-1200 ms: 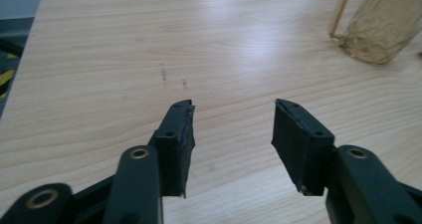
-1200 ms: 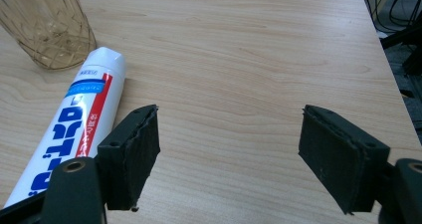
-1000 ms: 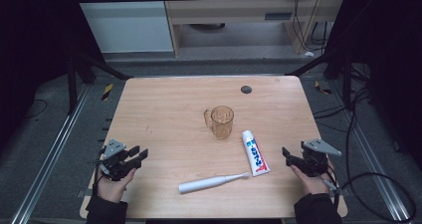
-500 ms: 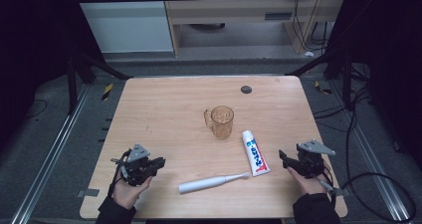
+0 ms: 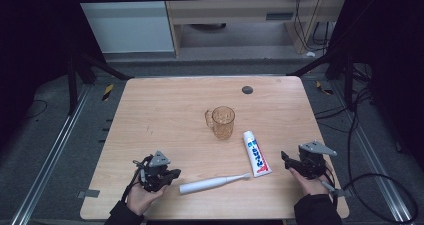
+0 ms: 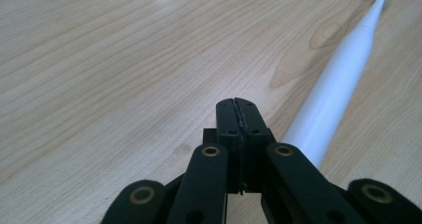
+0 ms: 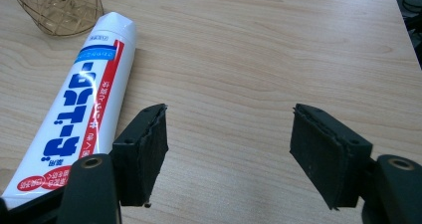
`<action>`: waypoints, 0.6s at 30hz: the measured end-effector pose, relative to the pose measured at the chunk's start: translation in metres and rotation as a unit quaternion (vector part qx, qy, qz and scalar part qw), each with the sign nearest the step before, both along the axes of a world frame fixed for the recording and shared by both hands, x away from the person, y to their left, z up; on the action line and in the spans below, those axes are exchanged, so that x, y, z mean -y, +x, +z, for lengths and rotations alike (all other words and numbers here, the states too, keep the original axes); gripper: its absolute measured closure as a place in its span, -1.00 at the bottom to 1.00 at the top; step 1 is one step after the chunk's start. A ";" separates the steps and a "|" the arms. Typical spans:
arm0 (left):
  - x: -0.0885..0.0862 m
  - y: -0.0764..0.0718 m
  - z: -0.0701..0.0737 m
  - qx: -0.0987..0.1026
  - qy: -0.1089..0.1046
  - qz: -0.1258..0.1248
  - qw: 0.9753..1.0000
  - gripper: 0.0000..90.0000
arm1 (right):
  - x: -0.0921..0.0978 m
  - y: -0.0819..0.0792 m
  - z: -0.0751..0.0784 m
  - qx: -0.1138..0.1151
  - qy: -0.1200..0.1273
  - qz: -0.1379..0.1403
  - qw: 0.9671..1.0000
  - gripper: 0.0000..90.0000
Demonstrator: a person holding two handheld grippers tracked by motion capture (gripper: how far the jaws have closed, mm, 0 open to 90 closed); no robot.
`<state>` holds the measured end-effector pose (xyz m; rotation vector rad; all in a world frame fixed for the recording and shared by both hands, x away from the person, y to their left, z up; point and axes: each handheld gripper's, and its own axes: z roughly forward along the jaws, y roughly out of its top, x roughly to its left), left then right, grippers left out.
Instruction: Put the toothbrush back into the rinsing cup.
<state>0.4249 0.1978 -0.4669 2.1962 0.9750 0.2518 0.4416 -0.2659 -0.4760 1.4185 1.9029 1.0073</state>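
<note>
A white electric toothbrush (image 5: 212, 183) lies near the table's front edge, its head toward the toothpaste; it also shows as a toothbrush (image 6: 334, 92) to the right of the jaws. My left gripper (image 5: 171, 175) sits just left of its handle end, jaws pressed together on nothing (image 6: 240, 115). A white toothpaste tube (image 5: 256, 153) with red and blue print lies right of centre, and as a tube (image 7: 74, 104) left of my right jaws. My right gripper (image 5: 286, 160) rests right of it, jaws spread wide (image 7: 229, 149). An amber transparent mug (image 5: 222, 121) stands upright at mid-table.
A small dark round disc (image 5: 247, 89) lies near the table's far edge. The wooden table (image 5: 165, 115) has metal rails and cables on the floor at both sides. A shelf unit stands beyond the far edge.
My left gripper has moved right along the front of the table, ending just left of the toothbrush handle. My right gripper has barely shifted. The objects have not moved.
</note>
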 end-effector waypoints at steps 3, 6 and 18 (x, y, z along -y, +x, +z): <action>0.003 -0.001 -0.001 -0.003 0.002 -0.007 1.000 0.98 | 0.000 0.000 -0.001 -0.002 -0.001 0.000 1.000 -0.32; 0.007 -0.003 -0.002 -0.008 0.008 -0.017 1.000 0.98 | 0.000 0.001 -0.001 -0.004 -0.002 0.000 1.000 -0.32; 0.018 -0.010 -0.005 -0.019 0.019 -0.046 0.999 0.98 | 0.000 0.001 -0.001 -0.006 -0.002 -0.002 1.000 -0.33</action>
